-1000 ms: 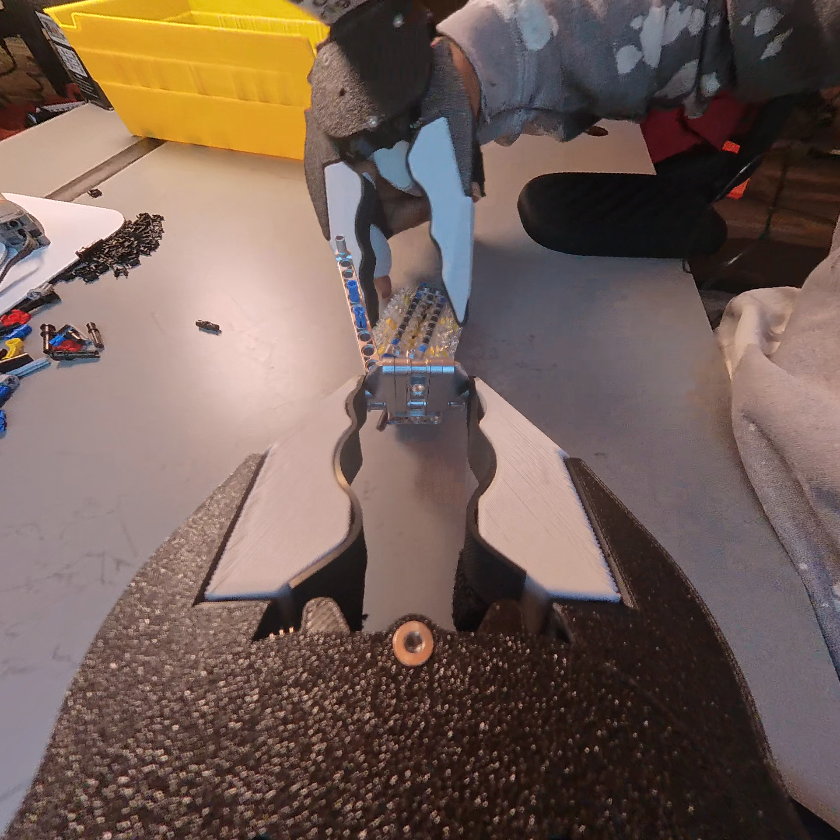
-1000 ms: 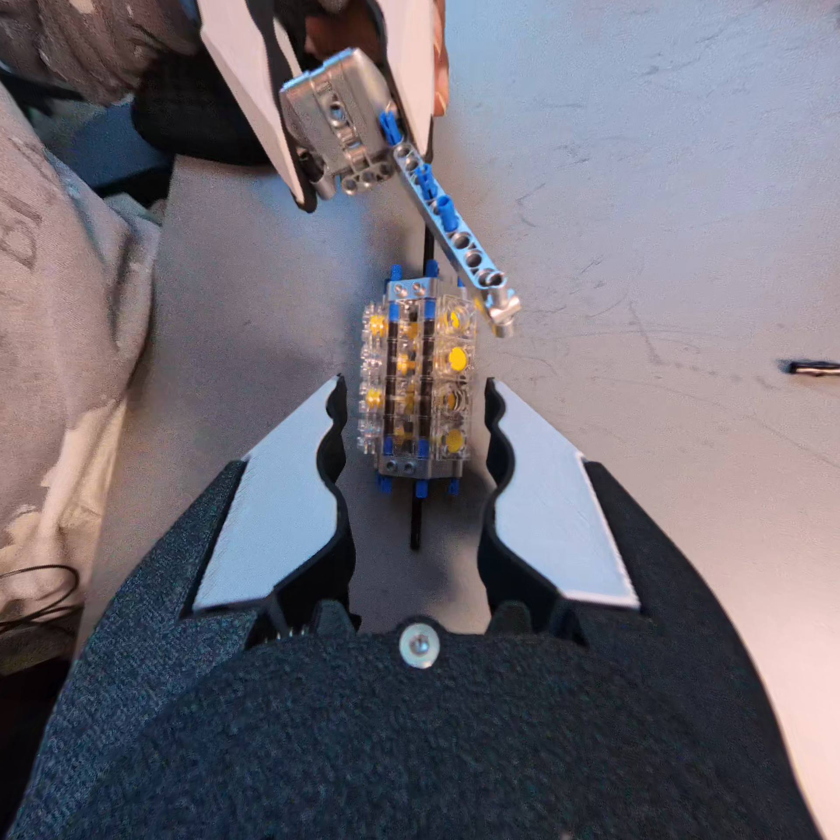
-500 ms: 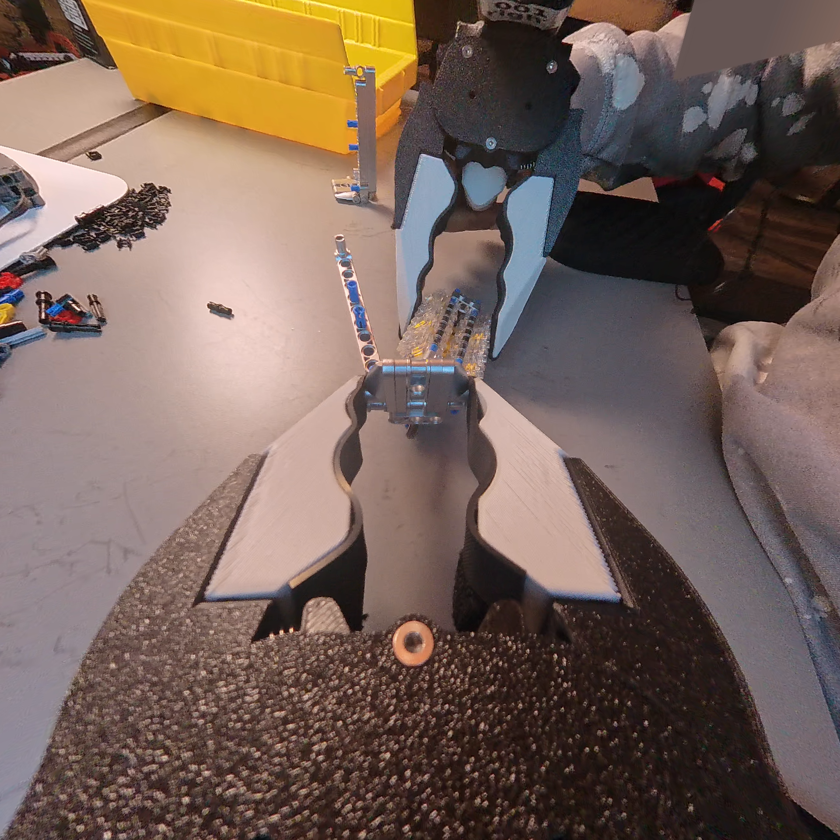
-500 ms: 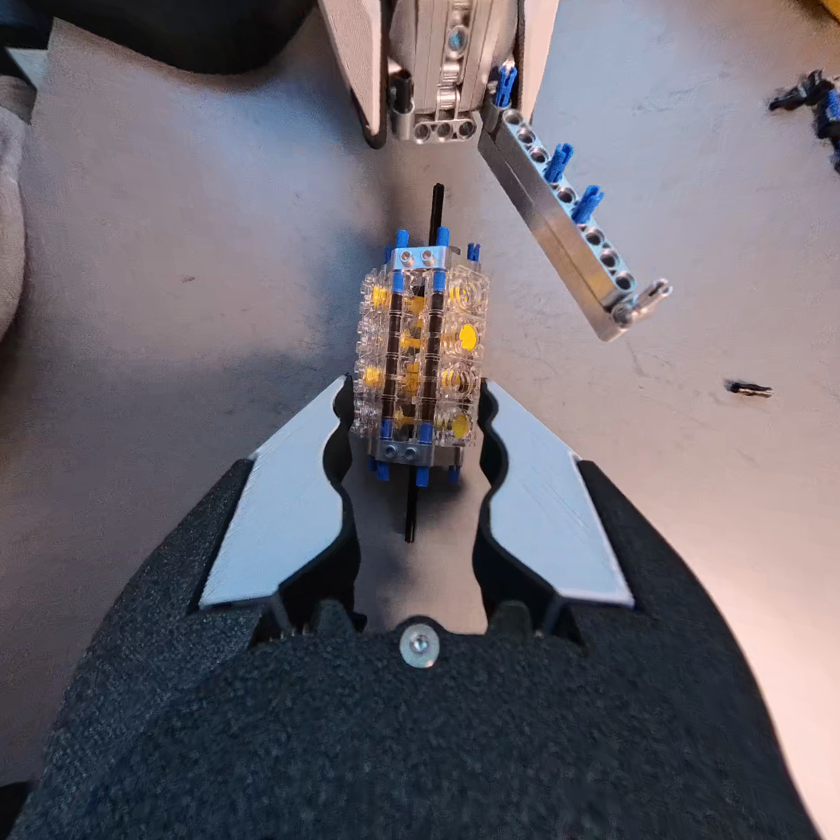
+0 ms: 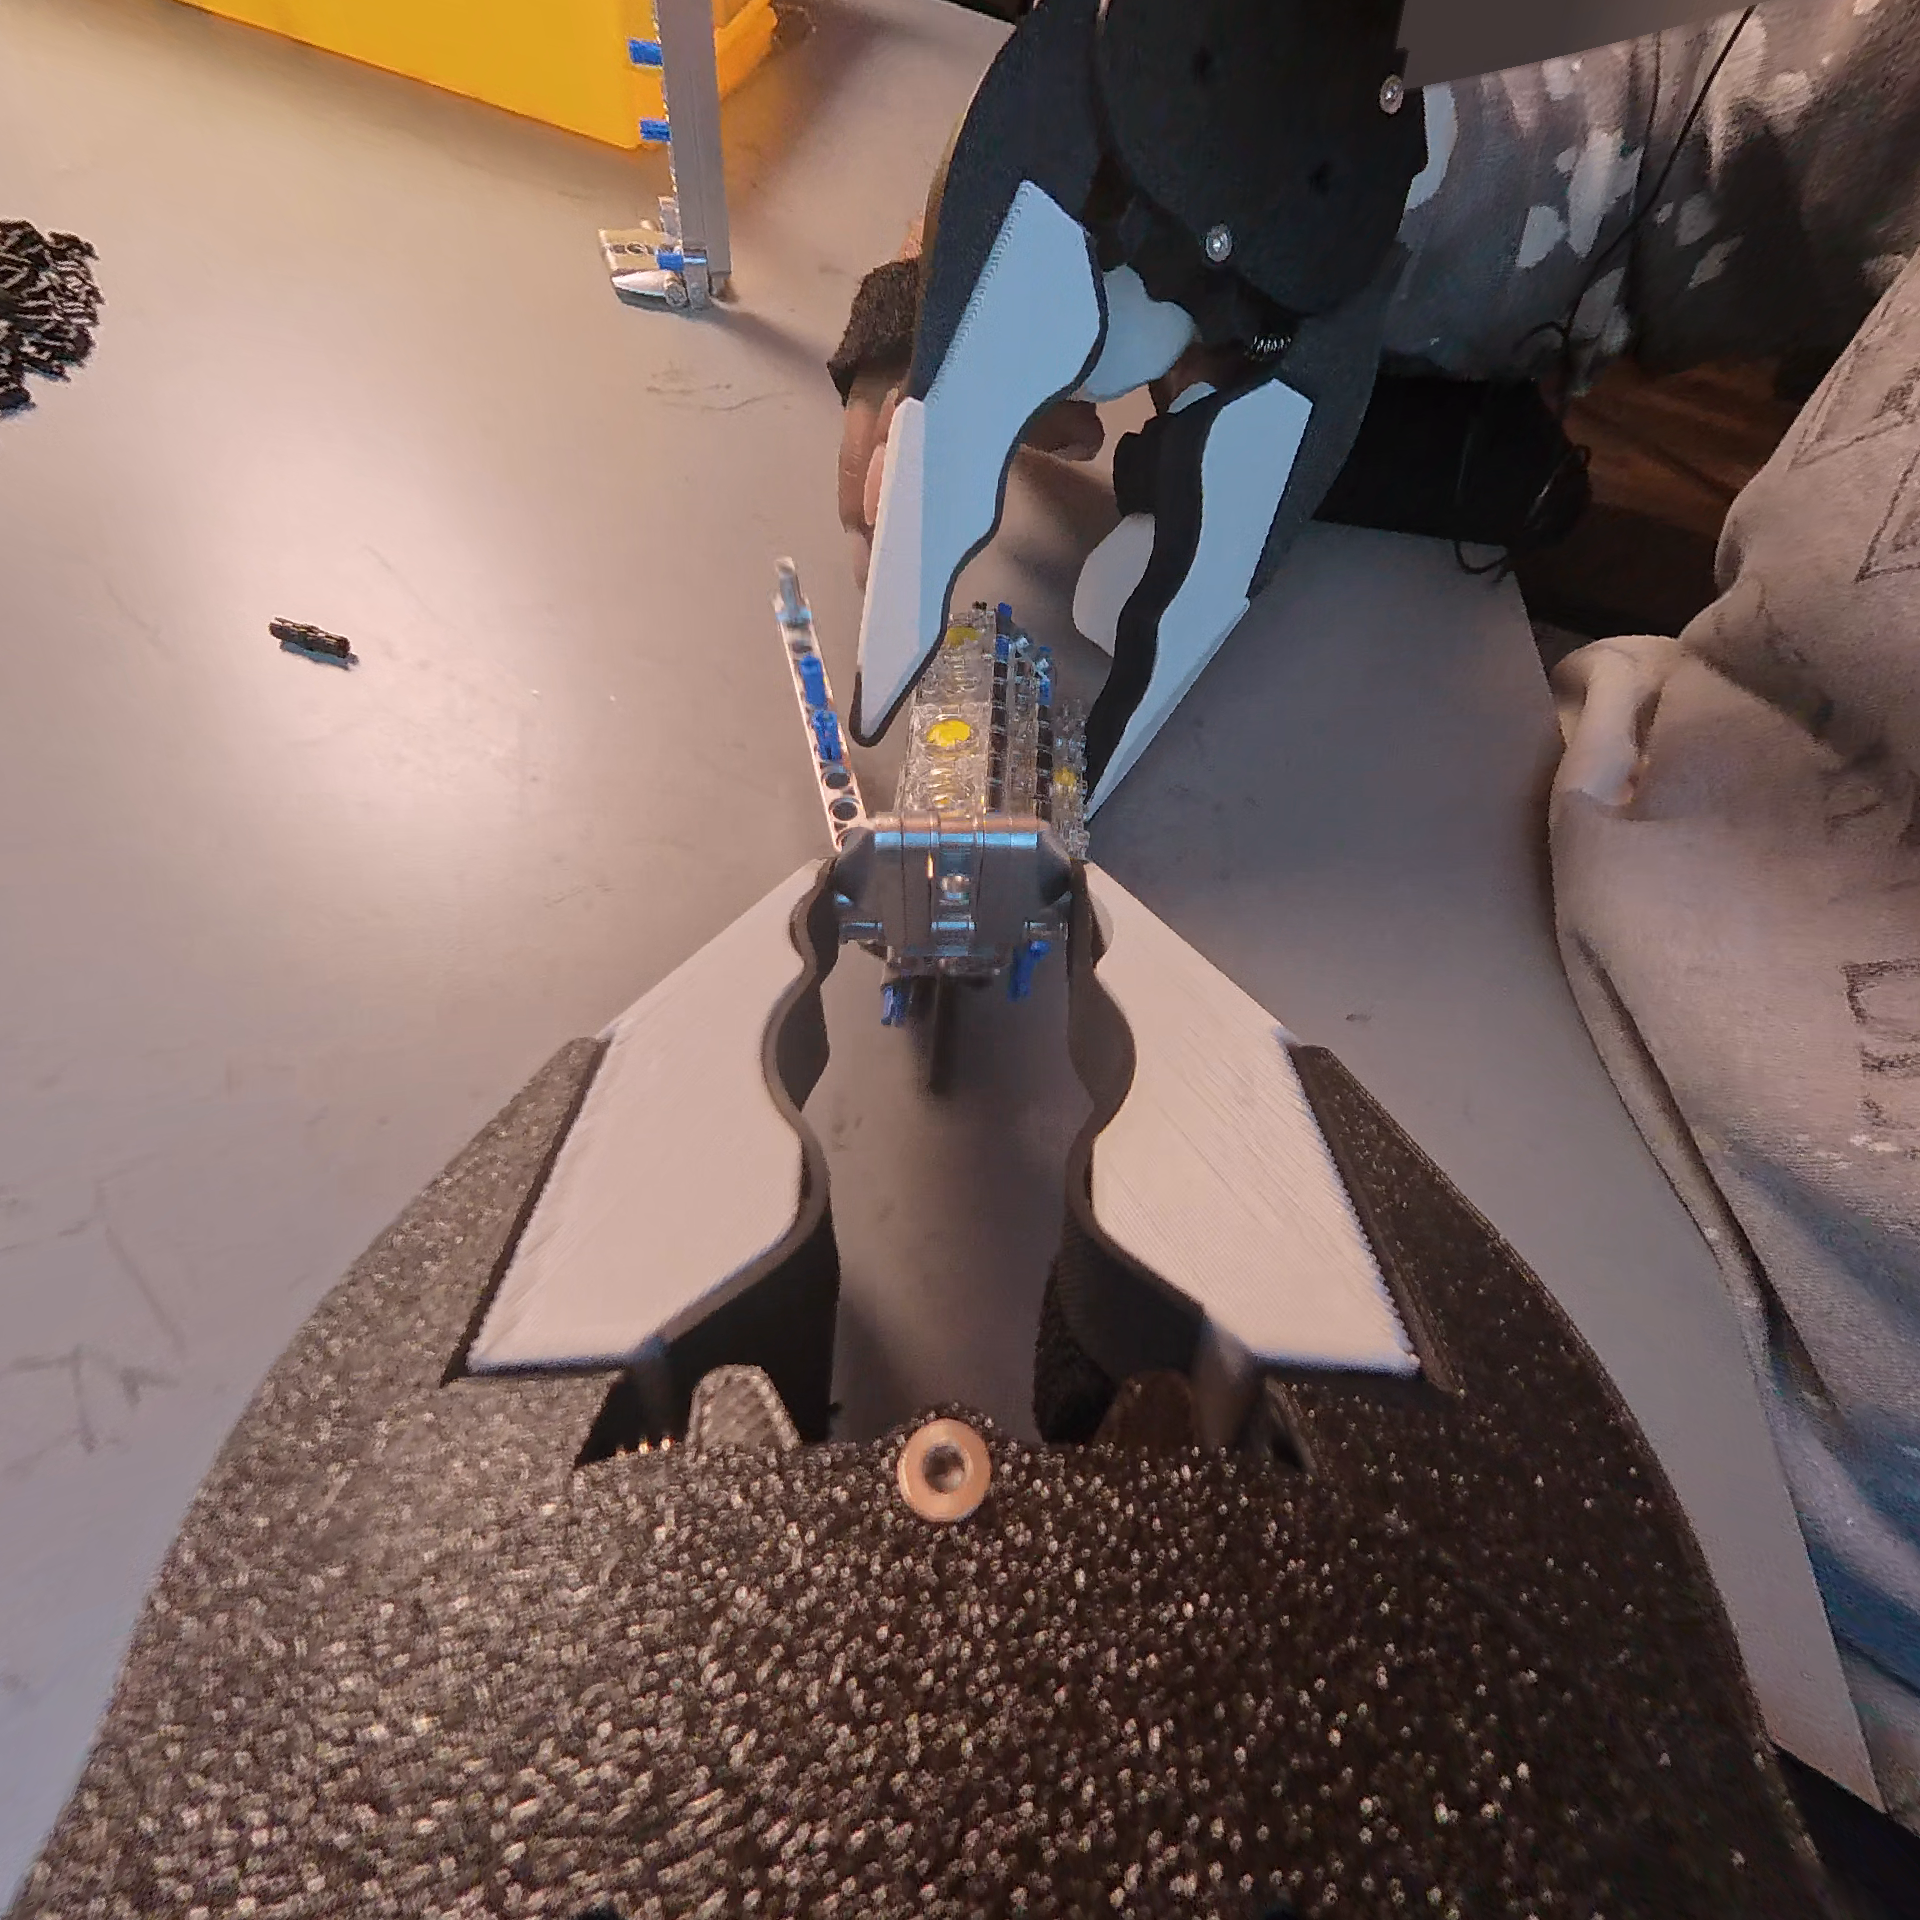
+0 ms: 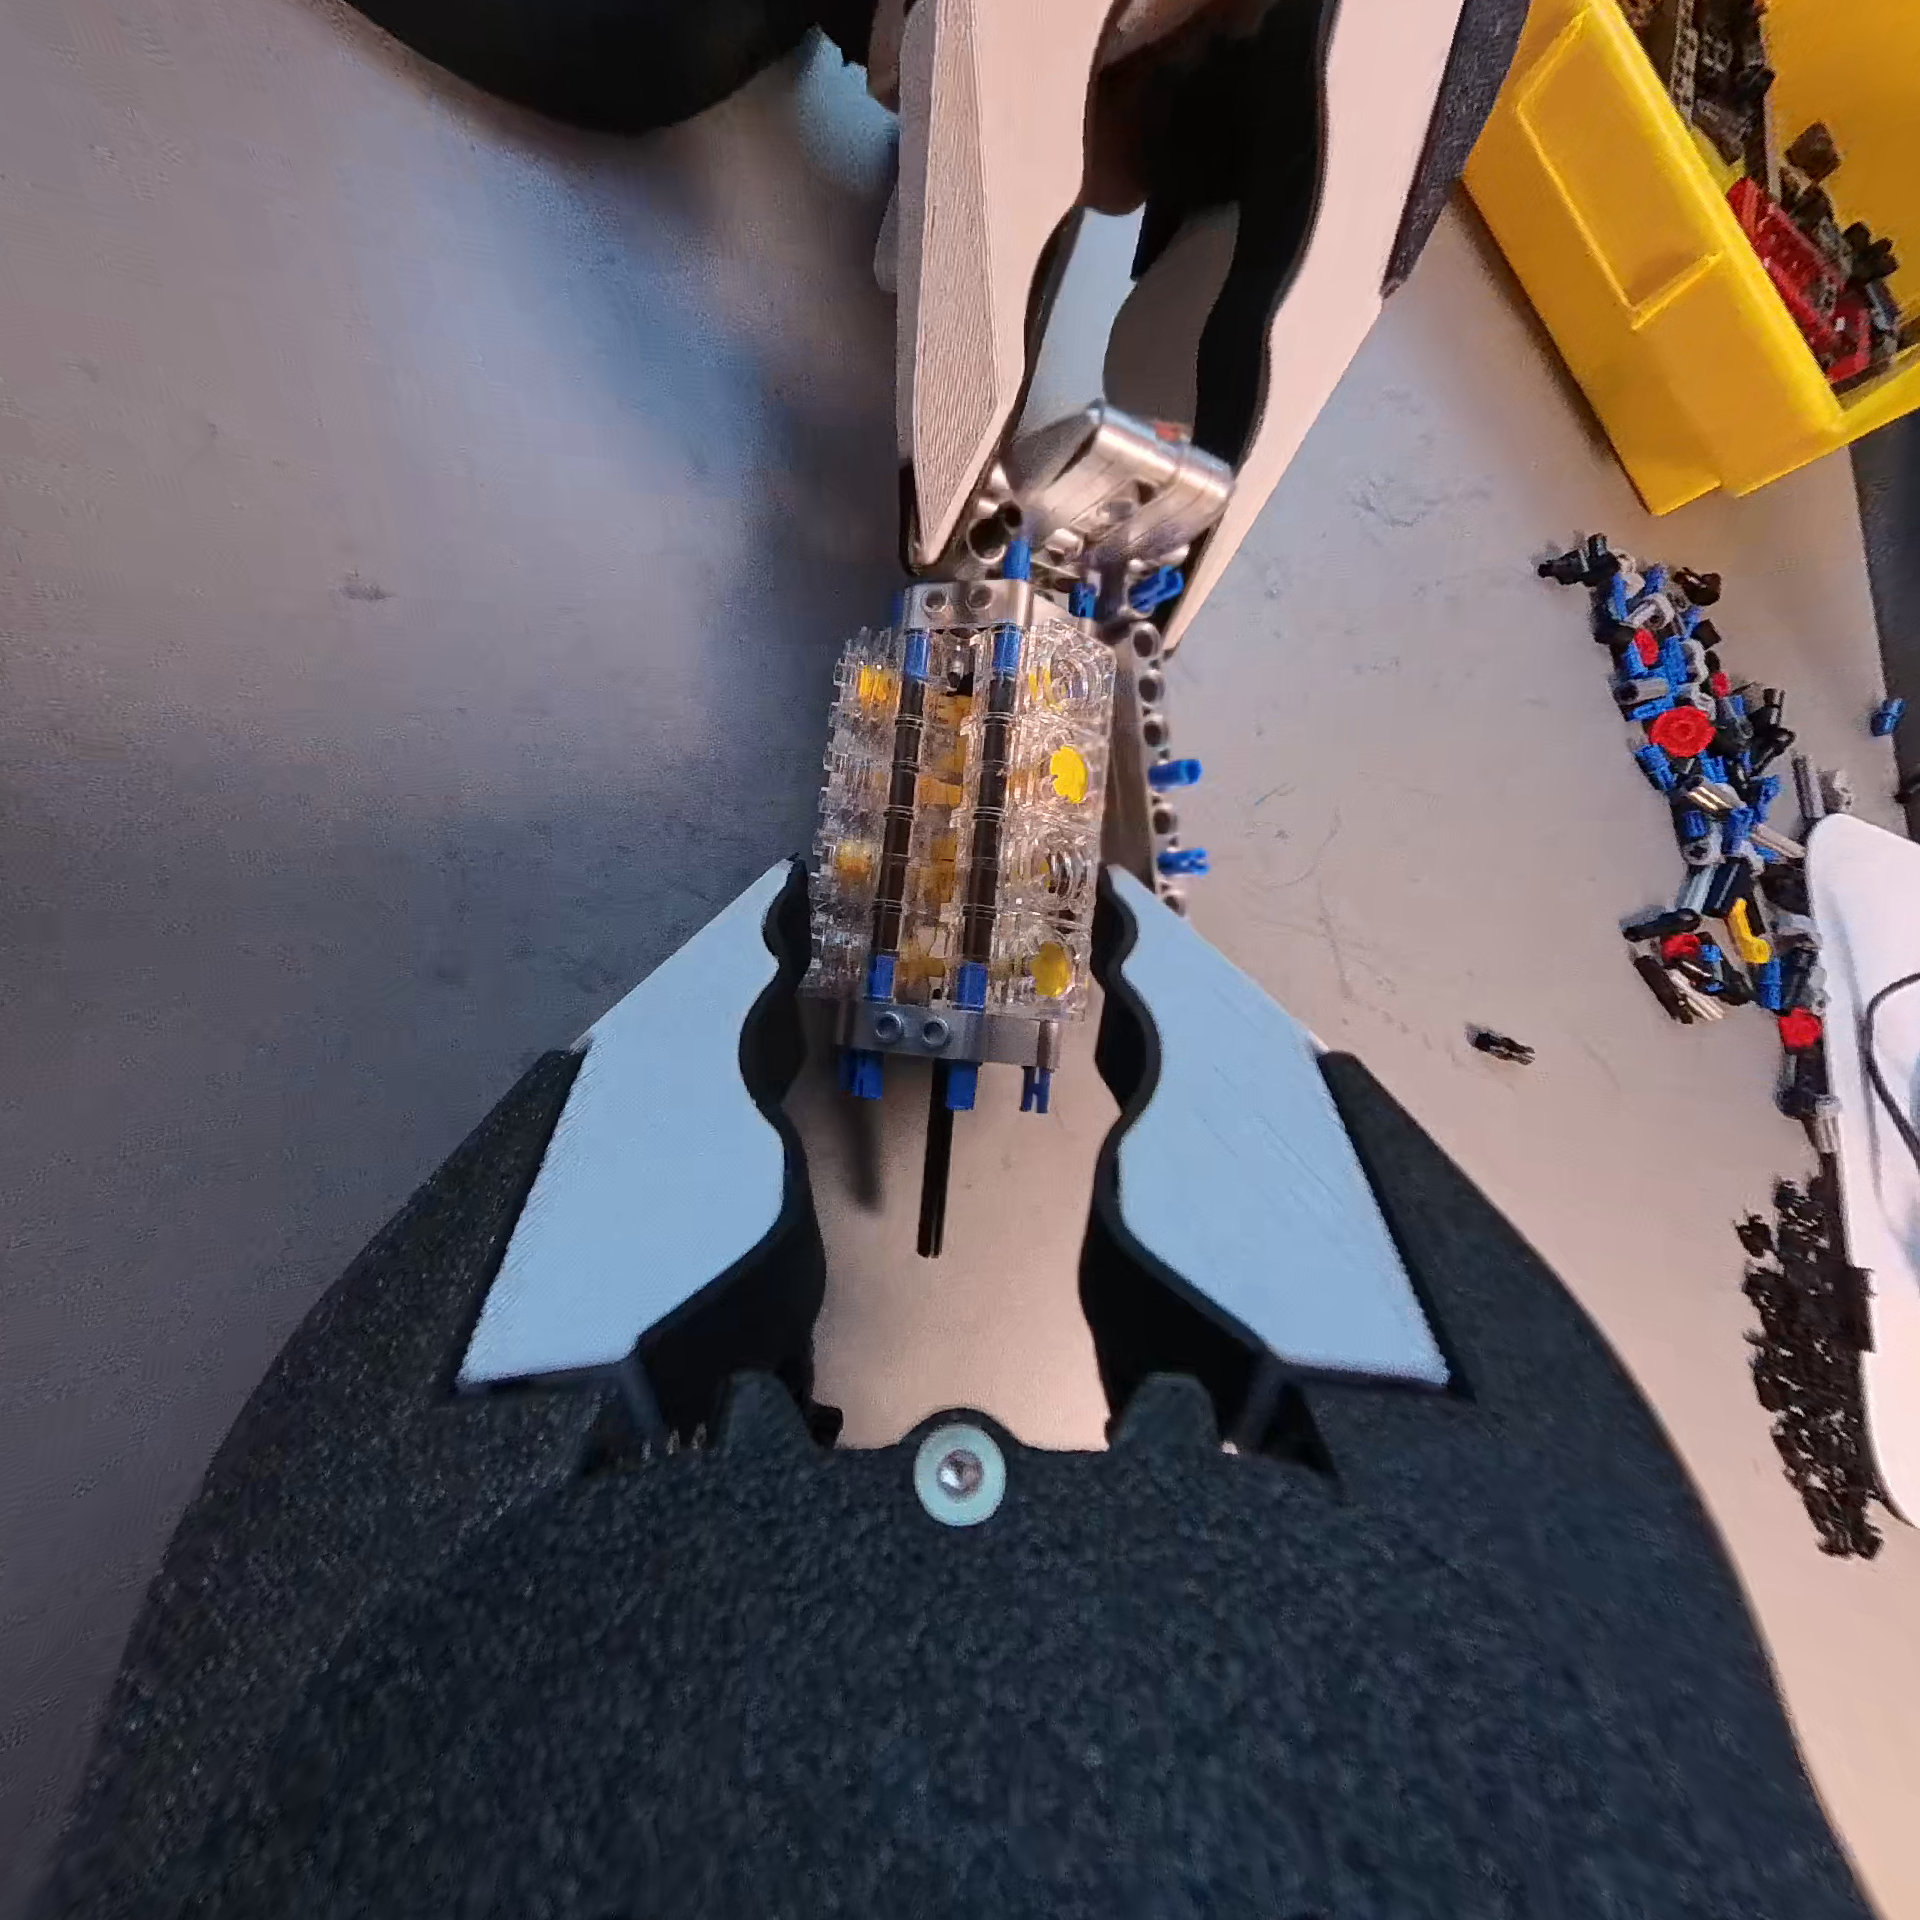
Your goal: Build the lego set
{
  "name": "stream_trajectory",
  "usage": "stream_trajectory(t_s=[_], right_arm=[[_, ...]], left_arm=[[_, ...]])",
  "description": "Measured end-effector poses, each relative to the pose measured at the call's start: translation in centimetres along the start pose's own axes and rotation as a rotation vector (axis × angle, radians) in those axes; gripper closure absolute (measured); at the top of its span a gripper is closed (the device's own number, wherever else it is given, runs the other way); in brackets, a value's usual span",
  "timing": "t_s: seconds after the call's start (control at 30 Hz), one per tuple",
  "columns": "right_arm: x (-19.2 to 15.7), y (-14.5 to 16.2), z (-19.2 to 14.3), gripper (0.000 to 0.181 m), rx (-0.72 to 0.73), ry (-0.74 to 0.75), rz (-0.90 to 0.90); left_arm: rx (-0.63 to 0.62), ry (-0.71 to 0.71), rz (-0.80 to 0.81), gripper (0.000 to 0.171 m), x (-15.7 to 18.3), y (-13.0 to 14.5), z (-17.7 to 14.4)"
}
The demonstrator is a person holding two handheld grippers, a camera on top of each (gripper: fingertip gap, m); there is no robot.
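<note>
My right gripper (image 6: 951, 894) is shut on a clear engine block (image 6: 956, 831) with yellow pistons, blue pins and a black axle sticking out toward me. My left gripper (image 5: 954, 883) is shut on a grey motor-like block (image 5: 956, 894) with a long grey beam (image 5: 816, 717) with blue pins fixed to its side. The two pieces meet end to end. In the right wrist view the left gripper (image 6: 1049, 592) holds the grey block (image 6: 1112, 478) against the engine's far end. In the left wrist view the right gripper (image 5: 982, 774) straddles the engine block (image 5: 971, 727) just behind the grey block.
A yellow bin (image 6: 1662, 260) of parts stands at the table's edge, with an upright grey beam (image 5: 691, 145) in front of it. Loose coloured parts (image 6: 1704, 810), black pins (image 6: 1818, 1371) and a white board (image 6: 1870, 1039) lie to one side. A lone black pin (image 5: 312, 639) lies on the table. Grey cloth (image 5: 1766, 831) hangs at the right. Across from one pair of fingers to the other is roughly 5 cm.
My right gripper has closed on the engine block and tilted it. The grey block and the engine block have come together until their ends touch.
</note>
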State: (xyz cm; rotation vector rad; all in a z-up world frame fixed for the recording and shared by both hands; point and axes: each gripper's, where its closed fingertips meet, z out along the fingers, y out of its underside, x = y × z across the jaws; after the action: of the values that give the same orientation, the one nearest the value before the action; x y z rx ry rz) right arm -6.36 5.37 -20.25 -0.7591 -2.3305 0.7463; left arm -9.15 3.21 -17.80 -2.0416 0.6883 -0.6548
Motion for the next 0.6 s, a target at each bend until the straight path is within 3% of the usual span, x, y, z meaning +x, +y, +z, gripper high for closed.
stream_trajectory(t_s=[0.37,0.6], right_arm=[[-0.6,-0.4,0.1,0.128,0.020,0.017,-0.030],[-0.6,-0.3,0.2,0.128,0.012,0.015,-0.028]], left_arm=[[0.005,0.021,0.034,0.129,0.6,0.1,-0.1],[-0.097,-0.033,0.052,0.129,0.2,1.7,0.1]])
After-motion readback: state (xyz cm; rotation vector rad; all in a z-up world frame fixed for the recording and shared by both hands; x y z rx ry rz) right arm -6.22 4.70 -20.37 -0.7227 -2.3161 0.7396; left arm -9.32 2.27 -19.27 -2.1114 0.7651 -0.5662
